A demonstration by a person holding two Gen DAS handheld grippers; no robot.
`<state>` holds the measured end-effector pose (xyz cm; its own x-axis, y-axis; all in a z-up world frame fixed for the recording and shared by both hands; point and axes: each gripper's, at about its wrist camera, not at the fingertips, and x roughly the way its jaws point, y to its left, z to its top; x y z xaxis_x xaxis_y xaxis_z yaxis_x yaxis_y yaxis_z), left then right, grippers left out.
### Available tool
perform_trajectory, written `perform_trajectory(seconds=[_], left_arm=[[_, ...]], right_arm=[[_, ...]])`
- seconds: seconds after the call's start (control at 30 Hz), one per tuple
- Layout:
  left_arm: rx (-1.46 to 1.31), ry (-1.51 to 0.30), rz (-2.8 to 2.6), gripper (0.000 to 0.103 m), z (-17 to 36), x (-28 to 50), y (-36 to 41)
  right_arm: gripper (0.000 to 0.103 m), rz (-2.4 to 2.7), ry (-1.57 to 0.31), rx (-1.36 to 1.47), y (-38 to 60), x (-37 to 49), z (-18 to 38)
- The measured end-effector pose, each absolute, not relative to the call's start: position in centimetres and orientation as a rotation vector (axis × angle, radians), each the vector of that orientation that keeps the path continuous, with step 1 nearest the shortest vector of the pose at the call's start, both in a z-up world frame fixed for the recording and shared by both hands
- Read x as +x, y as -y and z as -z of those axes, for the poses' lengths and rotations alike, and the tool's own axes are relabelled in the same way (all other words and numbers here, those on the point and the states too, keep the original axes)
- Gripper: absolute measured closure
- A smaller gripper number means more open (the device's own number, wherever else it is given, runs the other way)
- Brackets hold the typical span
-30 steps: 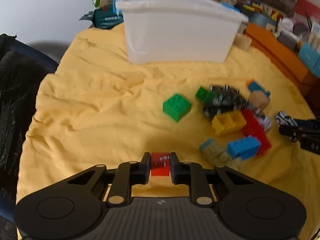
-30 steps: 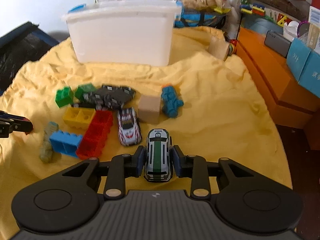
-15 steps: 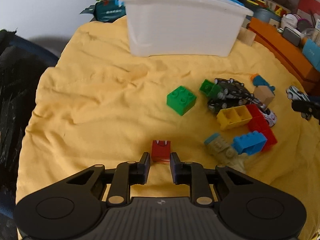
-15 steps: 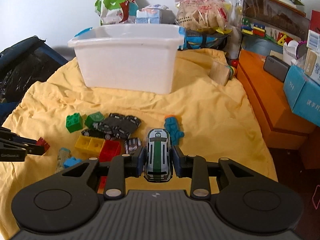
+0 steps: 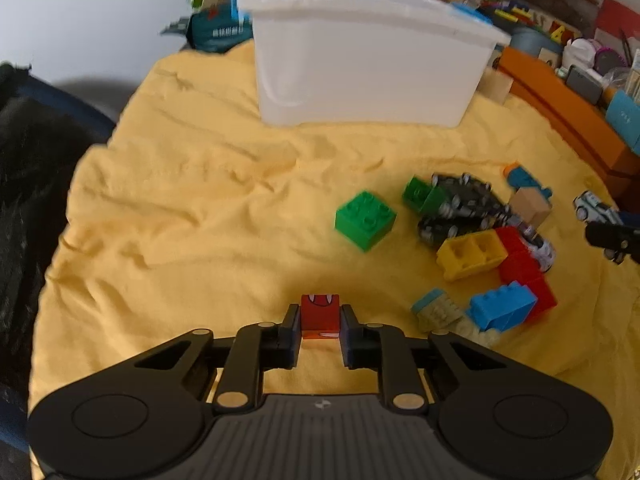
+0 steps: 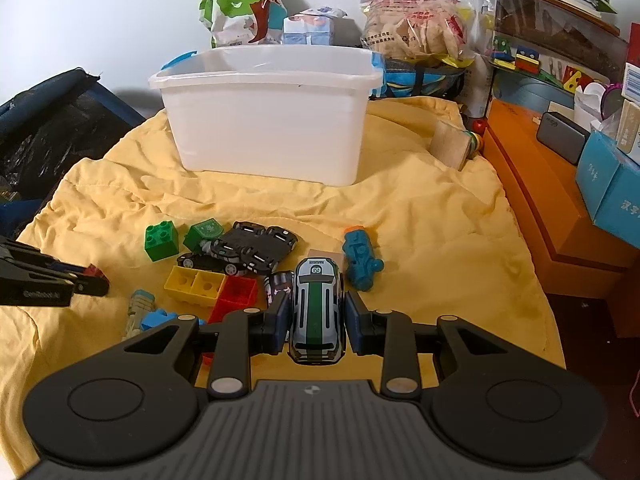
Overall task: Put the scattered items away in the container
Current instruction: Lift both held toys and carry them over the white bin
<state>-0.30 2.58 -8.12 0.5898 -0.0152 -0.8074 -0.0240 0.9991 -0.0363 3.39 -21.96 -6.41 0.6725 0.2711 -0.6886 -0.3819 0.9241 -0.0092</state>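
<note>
A white plastic bin [image 5: 368, 64] stands at the far side of a yellow blanket [image 5: 200, 220]; it also shows in the right wrist view [image 6: 268, 116]. My left gripper [image 5: 320, 322] is shut on a small red block [image 5: 320, 314] low over the blanket. My right gripper [image 6: 318, 312] is shut on a silver toy car with a green stripe [image 6: 318, 308], lifted above the pile. Scattered toys lie between them: a green brick [image 5: 366, 218], black toy cars [image 5: 460, 208], a yellow brick [image 5: 470, 254], red bricks [image 5: 520, 264], a blue brick [image 5: 502, 310].
A teal figure [image 6: 360, 258] and a wooden block [image 5: 530, 206] lie by the pile. An orange cabinet [image 6: 548, 200] with boxes stands at the right. Snack bags [image 6: 248, 12] sit behind the bin. A dark bag [image 6: 52, 120] lies at the left.
My left gripper closed on the red block after it sat loose ahead of the fingers. My right gripper rose with the toy car, bringing the bin's rim into view.
</note>
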Motion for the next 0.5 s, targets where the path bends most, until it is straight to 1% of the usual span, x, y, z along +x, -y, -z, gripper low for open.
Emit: perform_trajectory(seconds=[0.1,0.23,0.5], left_arm=[[-0.048,-0.909,-0.009,0.081,6.0,0.1,-2.8],[-0.049,-0.865,-0.017,0.081,1.9,1.6,-3.3],[-0.086,-0.762,-0.019,0.081,-7.8,6.9,-4.9]], right_arm=[[0.07,-0.37,-0.734,-0.145,21.9,3.6,5.7],[0.07,-0.378,-0.688,-0.114,21.5,5.1,3.2],[0.07,-0.416,-0.53,-0.059,19.7,10.2,-5.6]])
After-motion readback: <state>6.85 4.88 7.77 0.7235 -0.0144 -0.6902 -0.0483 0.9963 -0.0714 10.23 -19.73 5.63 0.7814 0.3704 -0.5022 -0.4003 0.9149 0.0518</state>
